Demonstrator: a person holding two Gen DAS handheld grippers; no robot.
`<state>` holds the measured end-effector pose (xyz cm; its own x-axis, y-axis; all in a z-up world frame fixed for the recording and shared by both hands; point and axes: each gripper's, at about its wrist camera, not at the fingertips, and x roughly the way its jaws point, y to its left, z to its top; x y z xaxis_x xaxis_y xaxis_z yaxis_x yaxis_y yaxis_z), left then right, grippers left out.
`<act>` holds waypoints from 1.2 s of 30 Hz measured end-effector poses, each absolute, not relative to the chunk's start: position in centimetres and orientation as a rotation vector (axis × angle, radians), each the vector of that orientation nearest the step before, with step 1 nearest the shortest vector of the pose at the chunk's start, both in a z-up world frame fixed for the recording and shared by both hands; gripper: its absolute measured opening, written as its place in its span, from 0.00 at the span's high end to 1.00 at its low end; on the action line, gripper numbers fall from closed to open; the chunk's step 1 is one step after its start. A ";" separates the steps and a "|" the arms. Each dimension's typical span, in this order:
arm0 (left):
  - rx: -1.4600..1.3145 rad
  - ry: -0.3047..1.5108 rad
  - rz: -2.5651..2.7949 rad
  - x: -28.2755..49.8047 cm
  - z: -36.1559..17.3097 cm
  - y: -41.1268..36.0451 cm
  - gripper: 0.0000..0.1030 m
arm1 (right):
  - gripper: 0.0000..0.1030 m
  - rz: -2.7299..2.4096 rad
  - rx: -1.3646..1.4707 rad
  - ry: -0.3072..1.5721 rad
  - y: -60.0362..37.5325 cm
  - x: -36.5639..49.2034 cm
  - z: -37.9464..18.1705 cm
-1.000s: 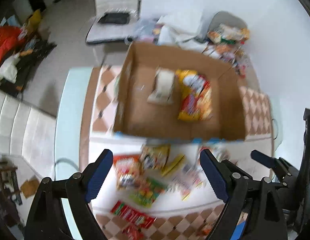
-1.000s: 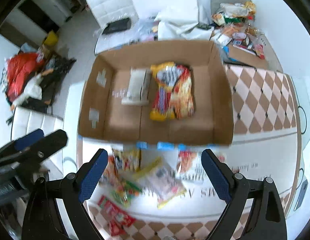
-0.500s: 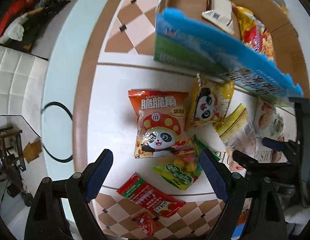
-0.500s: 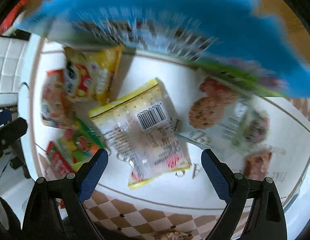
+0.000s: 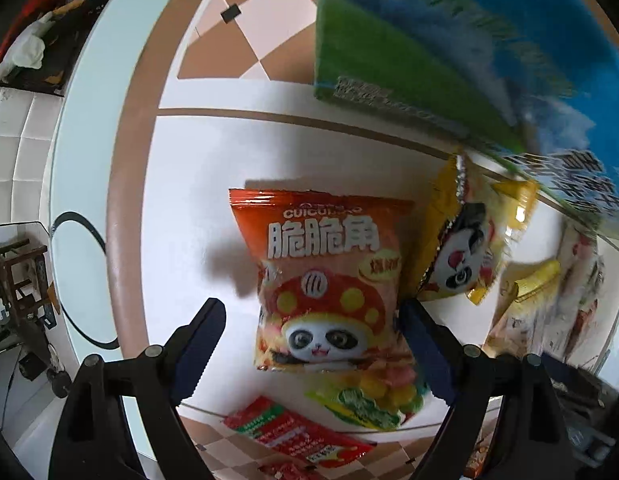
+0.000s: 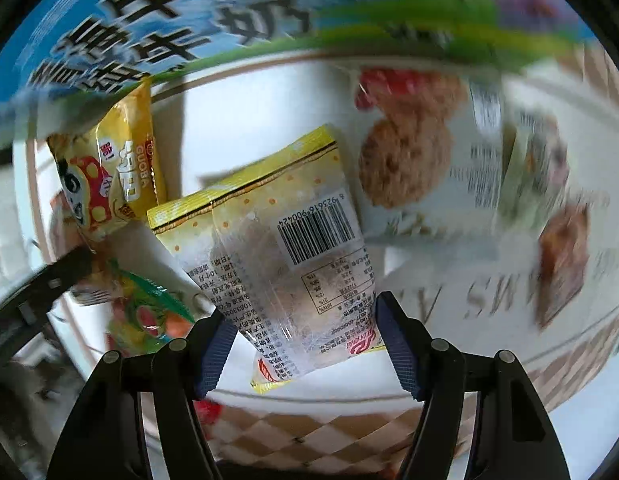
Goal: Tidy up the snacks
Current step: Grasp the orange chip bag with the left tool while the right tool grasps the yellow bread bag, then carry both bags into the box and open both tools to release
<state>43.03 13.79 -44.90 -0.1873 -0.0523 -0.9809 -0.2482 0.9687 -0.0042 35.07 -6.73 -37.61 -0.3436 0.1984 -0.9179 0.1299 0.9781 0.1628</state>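
Two views, barcoded yellow packet (image 6: 277, 248) right only, orange panda bag (image 5: 329, 280) left only

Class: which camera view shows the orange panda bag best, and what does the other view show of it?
The left wrist view. The orange panda bag lies face up in mid-frame between the open left gripper fingers, its print readable. In the right wrist view I cannot pick it out with confidence; its left edge is blurred, and only the yellow panda bag is clear there.
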 end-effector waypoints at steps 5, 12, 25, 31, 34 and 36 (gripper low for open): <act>-0.219 1.764 0.195 42.7 -46.5 13.9 0.14 | 0.18 0.096 0.232 1.902 -8.1 35.2 -36.8; -0.179 1.703 0.181 41.2 -45.4 13.2 0.47 | 0.18 0.108 0.131 1.923 -6.8 36.6 -37.8; -0.133 1.693 0.208 35.6 -44.6 11.2 0.56 | 0.49 0.023 0.169 1.860 -8.1 34.4 -35.4; -0.156 1.673 0.214 33.0 -43.4 10.8 0.59 | 0.53 0.030 0.213 1.846 -9.2 32.8 -33.8; -0.160 1.645 0.201 31.8 -41.6 10.6 0.60 | 0.53 0.048 0.243 1.829 -10.1 32.6 -32.2; -0.163 1.626 0.174 31.1 -39.6 10.5 0.60 | 0.53 0.068 0.262 1.814 -10.6 32.3 -30.7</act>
